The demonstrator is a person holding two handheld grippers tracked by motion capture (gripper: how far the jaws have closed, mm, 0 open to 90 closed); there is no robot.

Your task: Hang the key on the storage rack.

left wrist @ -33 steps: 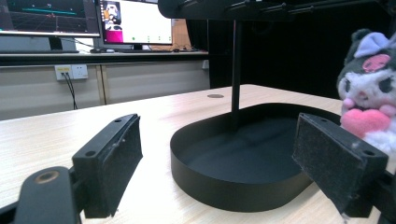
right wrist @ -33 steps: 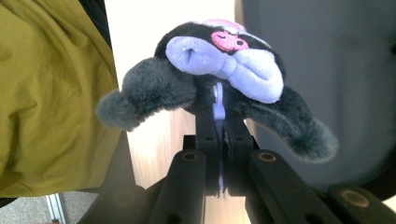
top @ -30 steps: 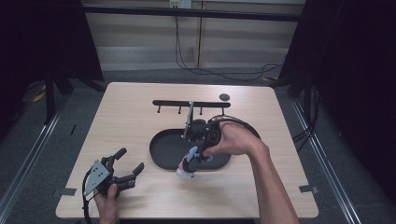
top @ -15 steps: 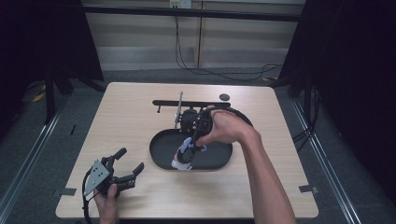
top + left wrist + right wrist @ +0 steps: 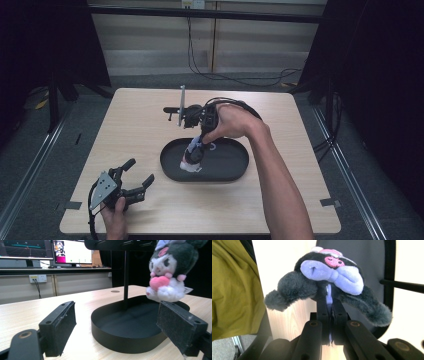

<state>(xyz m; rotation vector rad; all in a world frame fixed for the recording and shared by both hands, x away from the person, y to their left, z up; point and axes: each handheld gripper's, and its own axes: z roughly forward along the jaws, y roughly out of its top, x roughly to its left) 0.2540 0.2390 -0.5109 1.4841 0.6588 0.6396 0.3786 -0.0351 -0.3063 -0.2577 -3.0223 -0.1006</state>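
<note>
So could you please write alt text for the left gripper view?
A plush toy with dark ears, a white face and a pink heart hangs above a black oval tray on a wooden table. The left gripper frames the tray with its jaws open.

Pale wooden table [image 5: 130, 125] — black oval tray [image 5: 227, 172] on it, black stand [image 5: 175, 110] behind
</note>
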